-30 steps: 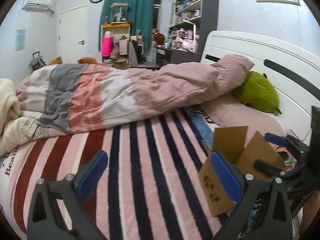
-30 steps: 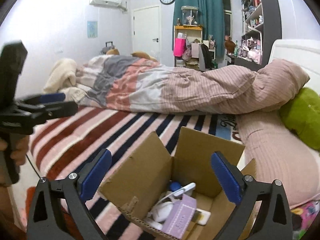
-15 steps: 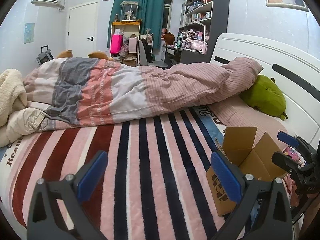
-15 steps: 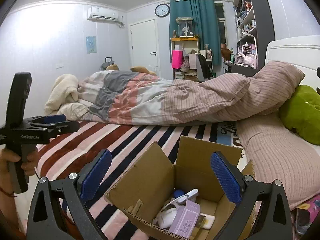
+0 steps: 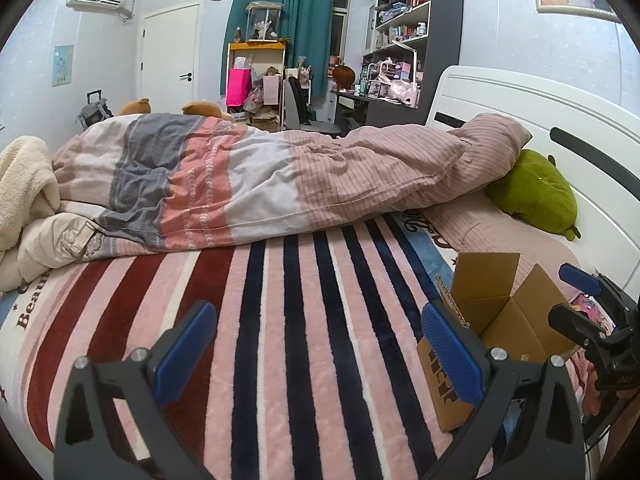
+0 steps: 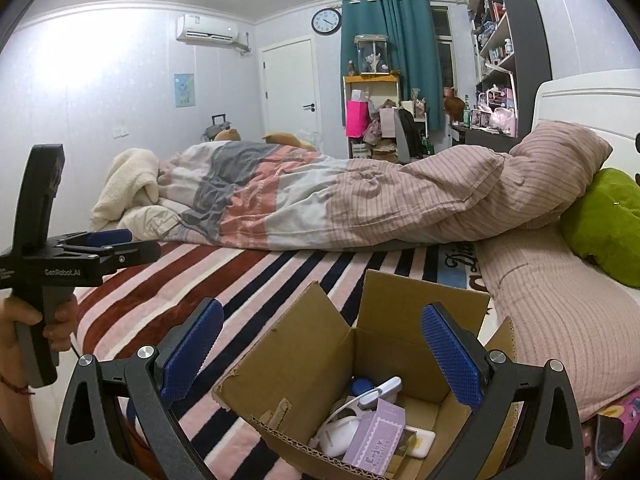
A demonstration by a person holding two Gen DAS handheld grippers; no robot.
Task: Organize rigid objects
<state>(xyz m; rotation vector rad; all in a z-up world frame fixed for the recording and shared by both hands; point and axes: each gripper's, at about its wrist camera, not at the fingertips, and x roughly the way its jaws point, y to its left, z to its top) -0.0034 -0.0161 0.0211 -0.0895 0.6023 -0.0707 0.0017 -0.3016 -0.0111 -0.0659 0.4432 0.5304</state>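
An open cardboard box (image 6: 320,356) stands on the striped blanket near the bed's front right. Inside lie a purple carton (image 6: 374,442), a white device (image 6: 338,434), a white stick-like item (image 6: 382,392) and other small things. My right gripper (image 6: 320,354) hovers open just above the box, nothing between its blue pads. My left gripper (image 5: 316,354) is open over bare blanket, left of the box (image 5: 500,320). The right gripper (image 5: 588,308) shows at the right edge of the left wrist view; a hand holds the left gripper (image 6: 96,248) at the left of the right wrist view.
A rolled duvet (image 5: 280,176) lies across the bed's middle, a cream fleece (image 5: 20,184) at its left end. A green plush (image 5: 532,196) rests against the white headboard (image 5: 520,108). Shelves (image 5: 404,48) and a desk stand beyond the bed.
Both grippers have risen and pulled back from the bed; the box looks lower and smaller in both views. Both stay open and hold nothing.
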